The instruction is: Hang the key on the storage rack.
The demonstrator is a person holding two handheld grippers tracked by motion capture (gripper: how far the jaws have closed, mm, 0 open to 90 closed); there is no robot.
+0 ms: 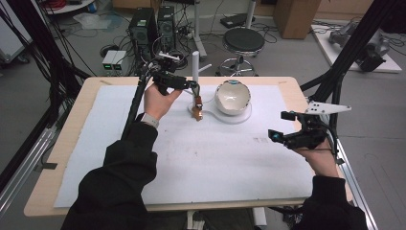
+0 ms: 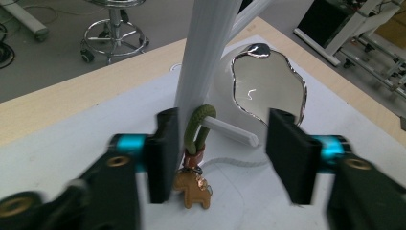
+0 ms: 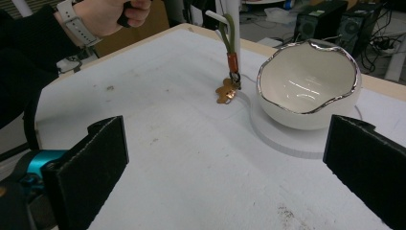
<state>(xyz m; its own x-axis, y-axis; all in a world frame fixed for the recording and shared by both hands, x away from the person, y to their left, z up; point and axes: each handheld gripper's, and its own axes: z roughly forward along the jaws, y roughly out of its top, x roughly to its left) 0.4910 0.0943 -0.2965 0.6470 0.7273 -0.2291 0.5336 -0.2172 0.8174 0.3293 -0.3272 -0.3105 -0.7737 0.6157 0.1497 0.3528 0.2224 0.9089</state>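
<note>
The left claw (image 2: pixel 218 158), opened wide, surrounds the green cord keychain (image 2: pixel 197 129) hanging from the white peg, probably to take it, while the right claw (image 1: pixel 286 125) waits wide open.

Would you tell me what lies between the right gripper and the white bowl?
Nothing: in the right gripper view, only bare white mat stretches from the right gripper to the white bowl.

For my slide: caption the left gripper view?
Open left gripper straddling a keychain hung on a white stand's peg.
</note>
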